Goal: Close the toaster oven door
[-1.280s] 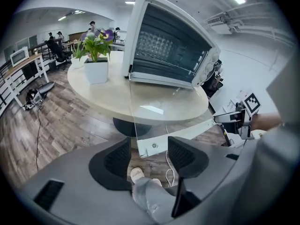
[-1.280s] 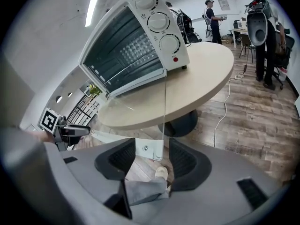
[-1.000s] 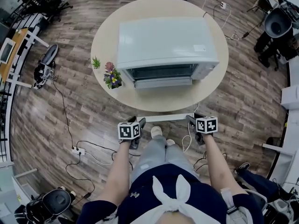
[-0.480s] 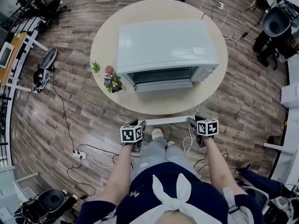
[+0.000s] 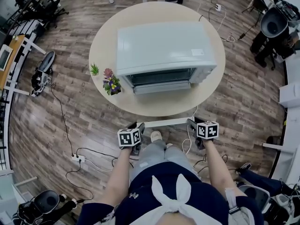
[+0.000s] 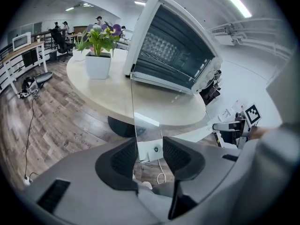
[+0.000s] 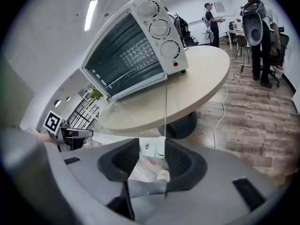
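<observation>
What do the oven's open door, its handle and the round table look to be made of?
Door: clear glass, most likely, since the table shows straight through it with faint reflections. Handle: even, dull white, probably plastic. Table: pale, smooth matte top with no clear grain, perhaps laminate; its core is hidden.

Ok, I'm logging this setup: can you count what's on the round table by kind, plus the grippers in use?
Toaster oven: 1
Small plants: 2
Grippers: 2 (left gripper and right gripper, tongs shut on the door handle)
Total: 5
</observation>
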Tool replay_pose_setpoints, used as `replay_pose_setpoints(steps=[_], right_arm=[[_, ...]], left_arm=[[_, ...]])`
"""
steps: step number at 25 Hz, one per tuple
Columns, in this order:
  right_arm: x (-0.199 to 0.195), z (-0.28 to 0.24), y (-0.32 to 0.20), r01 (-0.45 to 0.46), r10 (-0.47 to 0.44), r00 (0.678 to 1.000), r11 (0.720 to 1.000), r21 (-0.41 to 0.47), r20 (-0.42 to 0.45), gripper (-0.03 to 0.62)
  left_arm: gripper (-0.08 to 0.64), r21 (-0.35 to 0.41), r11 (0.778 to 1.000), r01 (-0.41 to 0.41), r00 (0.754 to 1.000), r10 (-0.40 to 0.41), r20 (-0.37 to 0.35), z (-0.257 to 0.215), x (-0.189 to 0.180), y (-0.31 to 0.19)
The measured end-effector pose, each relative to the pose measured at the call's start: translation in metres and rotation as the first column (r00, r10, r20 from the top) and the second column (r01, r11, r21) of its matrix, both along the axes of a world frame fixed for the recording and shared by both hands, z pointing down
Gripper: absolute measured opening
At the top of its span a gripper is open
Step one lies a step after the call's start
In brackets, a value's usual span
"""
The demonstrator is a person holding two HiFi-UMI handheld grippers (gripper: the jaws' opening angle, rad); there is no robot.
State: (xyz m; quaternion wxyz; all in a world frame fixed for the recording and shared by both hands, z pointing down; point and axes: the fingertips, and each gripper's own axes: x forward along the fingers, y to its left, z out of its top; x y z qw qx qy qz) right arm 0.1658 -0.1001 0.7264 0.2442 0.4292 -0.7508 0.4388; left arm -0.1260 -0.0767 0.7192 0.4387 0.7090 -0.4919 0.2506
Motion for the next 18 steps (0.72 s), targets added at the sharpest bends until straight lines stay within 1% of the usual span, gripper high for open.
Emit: replay_pose_setpoints(steps=[6, 18], right_arm=[[-0.002, -0.004, 0.002, -0.028, 0.027, 0.999, 1.0, 0.012, 0.036, 0.172], [-0.002, -0.022, 0.003, -0.08, 0.076, 0.996, 0.994, 0.078, 0.054, 0.164]], left_arm=[[0.184, 0.019, 1.0, 0.009, 1.0, -0.009, -0.015, -0.006, -0.001, -0.001], [0.184, 0.05, 0.998, 0.036, 0.999, -0.034, -0.04, -0.021, -0.002, -0.001]])
